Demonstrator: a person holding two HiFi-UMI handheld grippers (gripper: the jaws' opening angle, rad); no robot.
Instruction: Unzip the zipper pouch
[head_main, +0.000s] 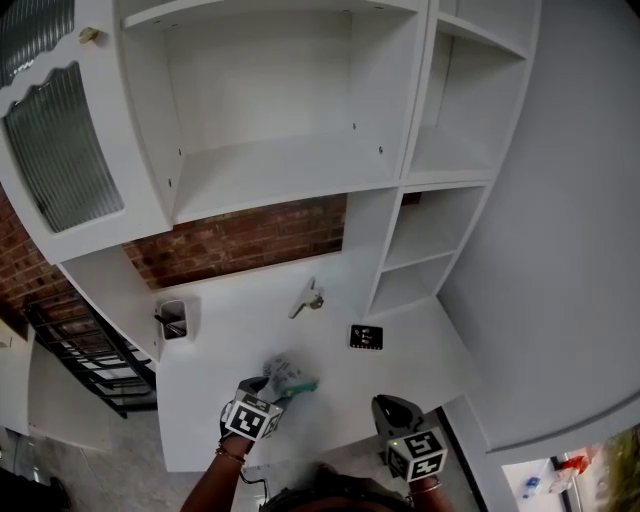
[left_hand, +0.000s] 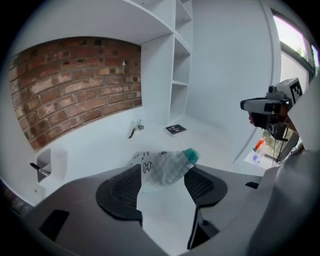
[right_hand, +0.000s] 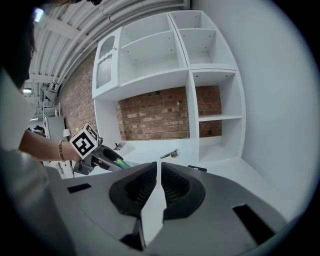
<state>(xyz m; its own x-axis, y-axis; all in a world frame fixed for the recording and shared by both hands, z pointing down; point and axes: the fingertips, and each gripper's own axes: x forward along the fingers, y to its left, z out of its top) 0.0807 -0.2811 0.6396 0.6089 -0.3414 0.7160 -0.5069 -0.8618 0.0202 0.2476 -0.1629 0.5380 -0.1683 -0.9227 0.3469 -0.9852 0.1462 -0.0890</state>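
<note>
The zipper pouch (left_hand: 167, 167) is a translucent white checked bag with a teal end (left_hand: 191, 155), lying flat on the white desk (head_main: 240, 330). In the head view the pouch (head_main: 283, 372) sits near the front edge. My left gripper (left_hand: 164, 174) is open, angled down at the pouch, whose near edge lies between the jaw tips without being pinched. In the head view the left gripper (head_main: 268, 390) is just in front of the pouch. My right gripper (right_hand: 159, 167) is shut on nothing and hovers to the right of the pouch, seen as the right gripper (head_main: 388, 406) in the head view.
A metal lever-like piece (head_main: 305, 298) lies further back on the desk, with a small black card (head_main: 366, 337) to its right. A small holder (head_main: 173, 320) stands at the desk's left. White shelves (head_main: 420, 250) rise behind and to the right, in front of a brick wall (head_main: 240, 240).
</note>
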